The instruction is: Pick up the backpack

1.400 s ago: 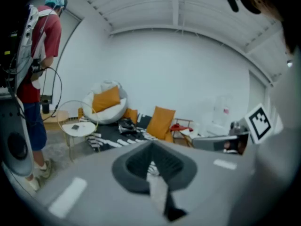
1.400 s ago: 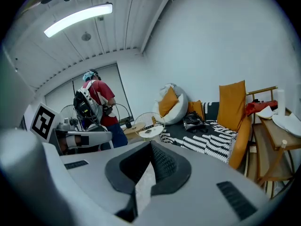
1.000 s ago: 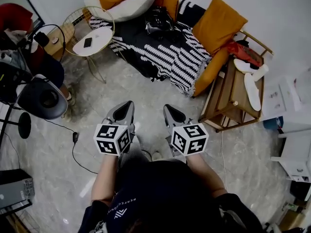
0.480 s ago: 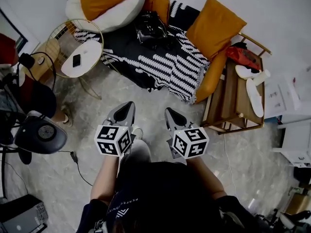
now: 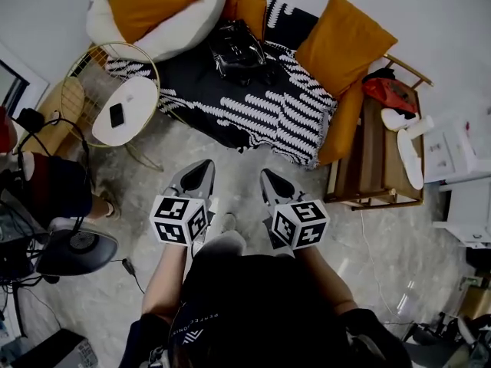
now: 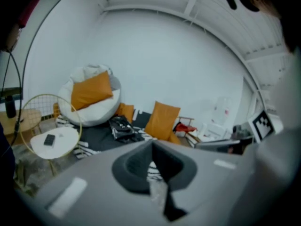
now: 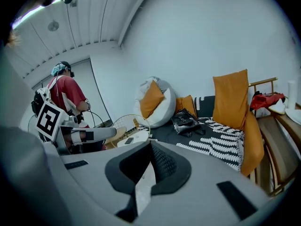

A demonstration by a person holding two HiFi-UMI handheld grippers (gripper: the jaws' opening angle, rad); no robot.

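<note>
The black backpack [image 5: 238, 48] lies on a dark couch cover with white stripes [image 5: 261, 110], far ahead of both grippers. It also shows in the left gripper view as the backpack [image 6: 123, 127] and in the right gripper view as the backpack [image 7: 186, 121]. My left gripper [image 5: 203, 165] and right gripper [image 5: 266, 175] are held side by side over the marble floor, pointing toward the couch. The left gripper [image 6: 151, 144] and the right gripper [image 7: 149, 145] are both shut with nothing between the jaws.
A round white side table [image 5: 130, 112] with a phone and a gold wire hoop stands left of the couch. A white beanbag [image 5: 173, 29] and orange cushions [image 5: 345, 41] sit behind. A wooden rack [image 5: 376, 156] stands right. A black stool [image 5: 77, 250] and cables lie left. A person [image 7: 66, 98] stands nearby.
I have walked toward the couch: the couch, the backpack and the side table have drawn nearer and shifted in the head view. Both grippers stay shut and side by side.
</note>
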